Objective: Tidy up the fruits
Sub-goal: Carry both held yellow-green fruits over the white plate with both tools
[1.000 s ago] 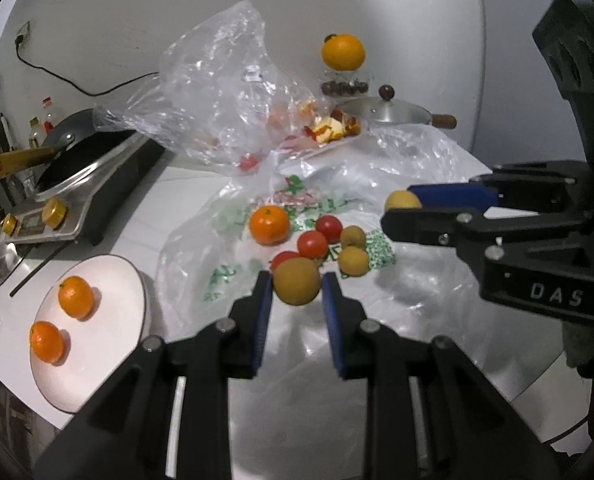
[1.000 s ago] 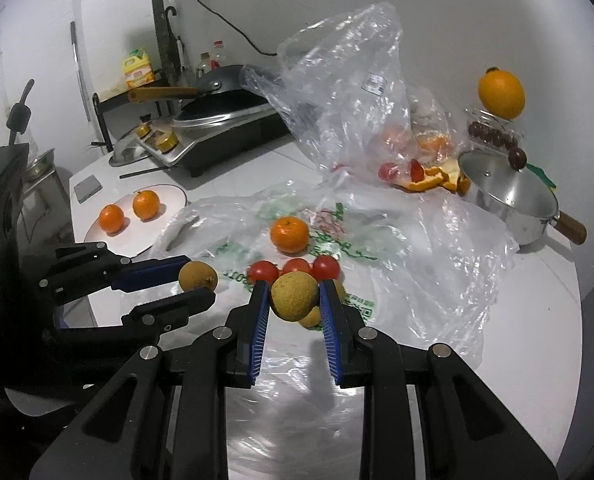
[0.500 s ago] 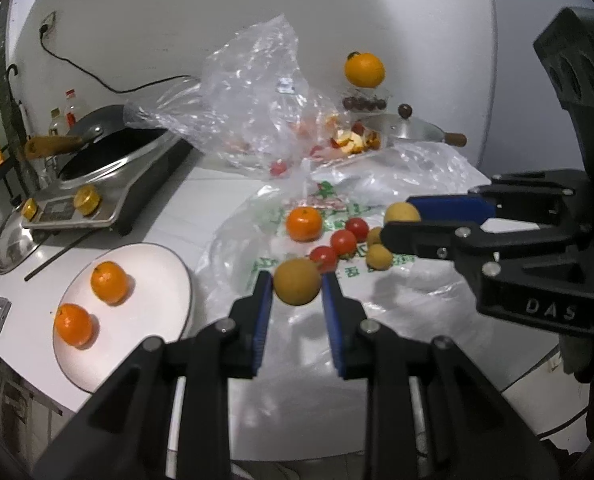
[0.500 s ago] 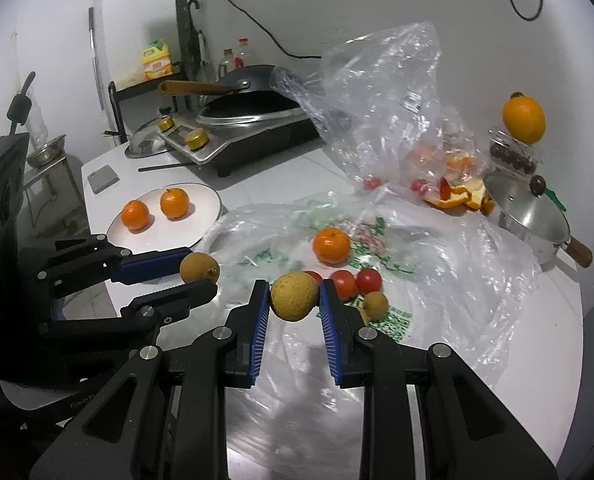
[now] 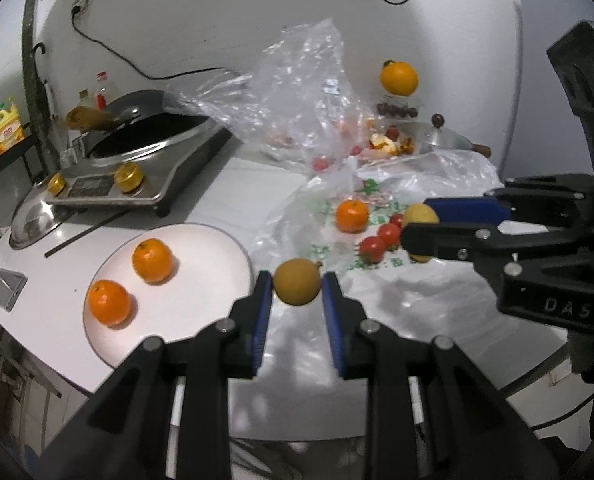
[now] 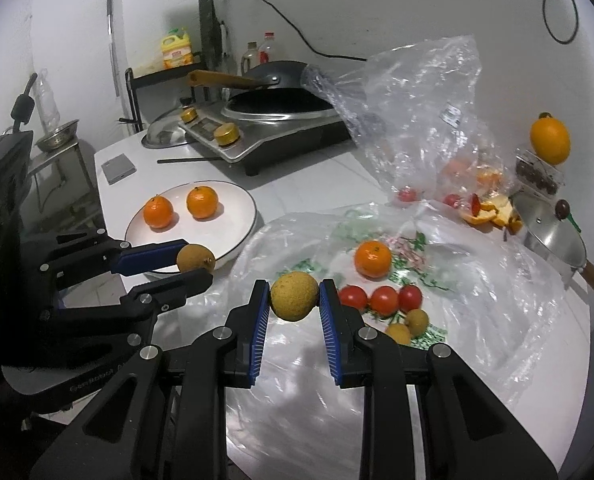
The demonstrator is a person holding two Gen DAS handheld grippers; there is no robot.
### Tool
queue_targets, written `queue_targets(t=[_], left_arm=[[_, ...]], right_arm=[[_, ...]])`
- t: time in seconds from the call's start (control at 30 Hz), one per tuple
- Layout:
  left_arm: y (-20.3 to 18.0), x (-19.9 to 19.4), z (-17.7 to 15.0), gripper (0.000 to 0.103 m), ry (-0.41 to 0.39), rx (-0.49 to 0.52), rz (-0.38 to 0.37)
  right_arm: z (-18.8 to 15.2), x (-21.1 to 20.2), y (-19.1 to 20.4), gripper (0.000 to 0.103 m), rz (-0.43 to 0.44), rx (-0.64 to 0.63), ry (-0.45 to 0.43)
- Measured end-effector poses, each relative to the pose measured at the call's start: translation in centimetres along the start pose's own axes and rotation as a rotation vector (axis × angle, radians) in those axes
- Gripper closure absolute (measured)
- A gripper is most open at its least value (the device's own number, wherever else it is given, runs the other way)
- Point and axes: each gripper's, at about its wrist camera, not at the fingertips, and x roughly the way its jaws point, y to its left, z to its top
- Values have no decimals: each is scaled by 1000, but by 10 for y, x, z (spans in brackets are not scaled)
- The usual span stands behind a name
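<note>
Fruit in both tongs: my left tongs [image 5: 297,286] pinch a brown fruit [image 5: 297,287] beside the plate [image 5: 217,240], my right tongs [image 6: 293,296] pinch a yellowish one [image 6: 294,296] over the plastic; best lower each onto bare plate, clear of the two oranges [image 5: 152,255], then release gently.

Dim, cool indoor light on both my views — the white plate [image 5: 201,304] is the brightest thing in sight. Right of it, the clear plastic sheet [image 6: 477,300] throws soft white glare. Fruit on the plate casts short, faint shadows. Beyond the plate everything bows toward black fisheye corners — my own fingers [image 5: 263,312] look slightly smeared.
</note>
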Motion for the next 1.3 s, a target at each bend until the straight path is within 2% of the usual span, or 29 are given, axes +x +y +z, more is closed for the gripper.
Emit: queue_targets(t=[0.5,0.93,1.3], left_arm=[[50,-2,-16,77,9,-71,60],[95,9,-34,77,47,-125,131],[121,23,-43,77,81,-132,197]], right_arm=[[15,26,39,76,46,-64,29],[27,55,68,76,88,-106,60],[34,80,81,75,116,-124,82]])
